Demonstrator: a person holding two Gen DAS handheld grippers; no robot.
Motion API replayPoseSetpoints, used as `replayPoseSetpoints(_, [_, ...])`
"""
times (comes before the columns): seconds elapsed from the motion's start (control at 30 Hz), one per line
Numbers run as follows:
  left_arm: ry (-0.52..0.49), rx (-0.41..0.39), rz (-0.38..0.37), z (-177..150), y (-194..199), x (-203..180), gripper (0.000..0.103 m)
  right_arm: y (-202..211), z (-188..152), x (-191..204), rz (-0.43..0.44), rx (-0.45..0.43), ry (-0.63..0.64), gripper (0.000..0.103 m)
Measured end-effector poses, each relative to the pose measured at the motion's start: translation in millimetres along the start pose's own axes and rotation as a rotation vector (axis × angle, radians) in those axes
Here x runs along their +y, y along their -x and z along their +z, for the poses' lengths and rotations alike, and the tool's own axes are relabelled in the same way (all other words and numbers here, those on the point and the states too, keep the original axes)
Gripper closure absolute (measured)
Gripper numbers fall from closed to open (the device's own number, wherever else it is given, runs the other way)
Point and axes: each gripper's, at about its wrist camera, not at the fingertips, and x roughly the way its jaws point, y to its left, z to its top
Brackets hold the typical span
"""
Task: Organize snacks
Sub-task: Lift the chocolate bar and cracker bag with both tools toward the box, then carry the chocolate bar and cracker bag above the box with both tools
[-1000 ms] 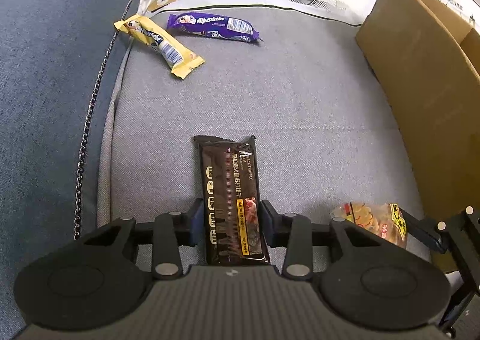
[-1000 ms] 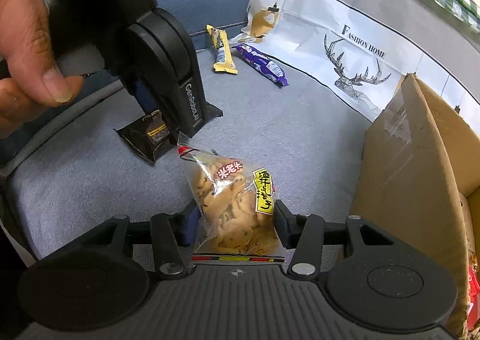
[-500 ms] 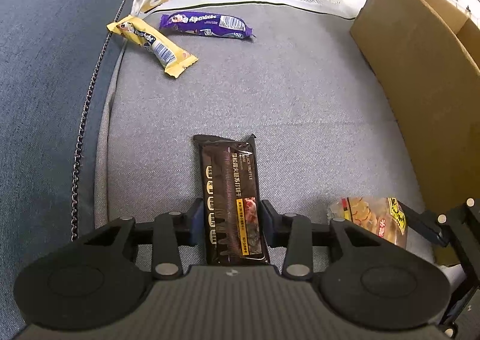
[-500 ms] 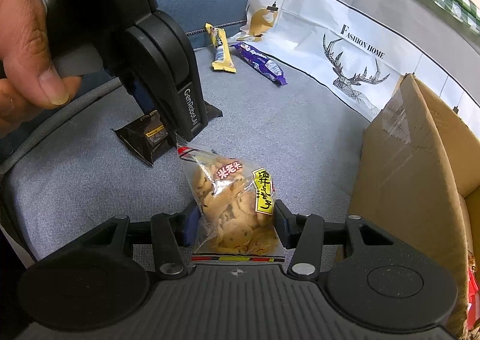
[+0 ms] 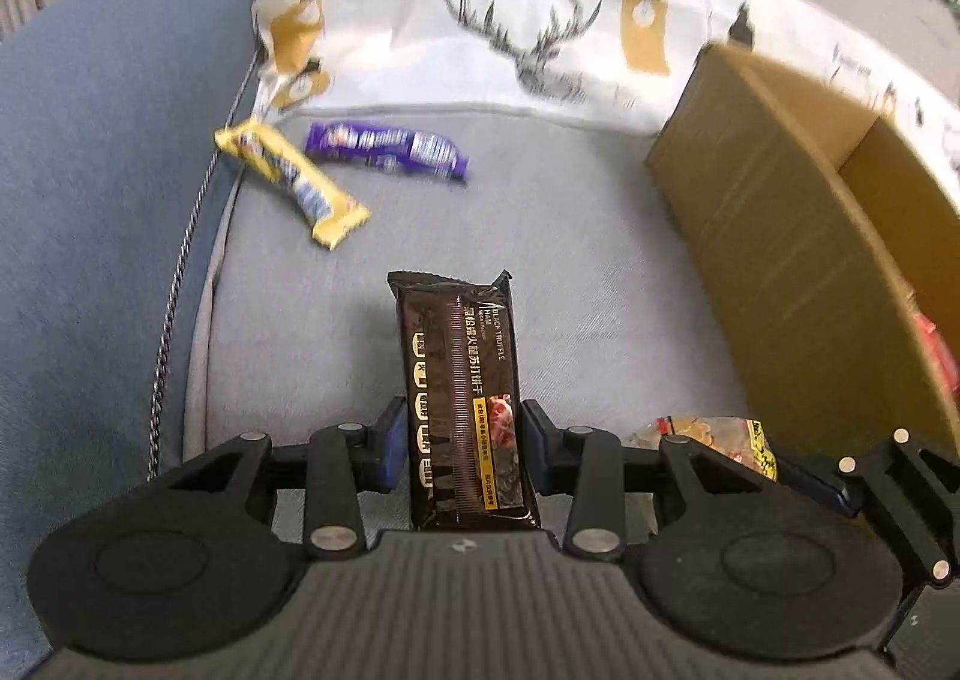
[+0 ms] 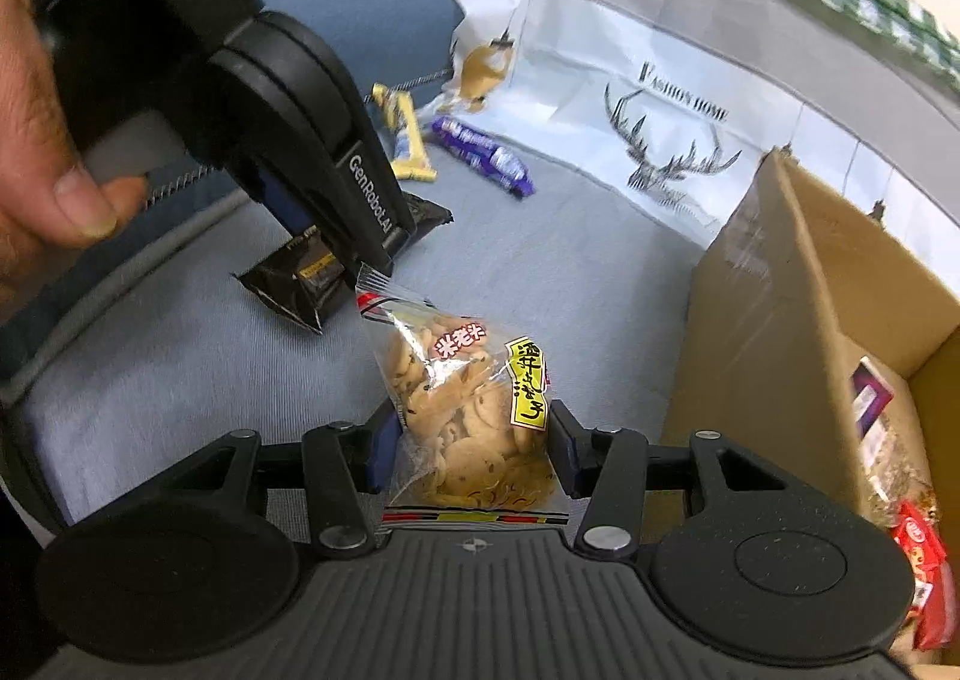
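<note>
Both claws pinching snack packets over the grey sofa cushion [image 5: 600, 272]

The left gripper [image 5: 462, 443] clamps a black truffle biscuit pack [image 5: 459, 380]; the right gripper [image 6: 471, 440] clamps a clear cracker bag [image 6: 468, 398]. Ahead lie a yellow bar [image 5: 294, 182] and purple bar [image 5: 387, 149]; the cardboard box [image 5: 774, 236] stands to the right.

Black ribbed tool [image 5: 462, 440] bodies, blue pads [image 5: 393, 443], silver screws, white "GenRobot.AI" lettering
</note>
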Motion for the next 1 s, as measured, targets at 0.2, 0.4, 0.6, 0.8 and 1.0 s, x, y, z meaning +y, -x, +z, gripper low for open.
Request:
replayPoseSetpoints(0.2, [0.021, -0.123, -0.045, 4.4, 27.3, -0.5, 0.06, 26.1, 10.6, -9.3, -0.026, -0.075, -0.033, 0.052])
replayPoseSetpoints(0.4, [0.026, -0.236, -0.072, 8.2, 49.7, -3.0, 0.06, 47.7, 18.7, -25.6, -0.038, -0.142, -0.081, 0.052])
replayPoseSetpoints(0.6, [0.012, -0.314, -0.052, 11.7, 62.2, -8.7, 0.06, 67.4, 25.7, -45.3, -0.036, -0.204, -0.135, 0.052])
replayPoseSetpoints(0.8, [-0.019, -0.334, -0.056, 14.9, 62.1, -21.4, 0.06, 82.8, 32.7, -75.7, -0.064, -0.256, -0.201, 0.052])
replayPoseSetpoints(1.0, [-0.036, -0.353, -0.073, 19.3, 59.9, -37.6, 0.06, 111.1, 48.9, -120.6, -0.108, -0.341, -0.24, 0.052])
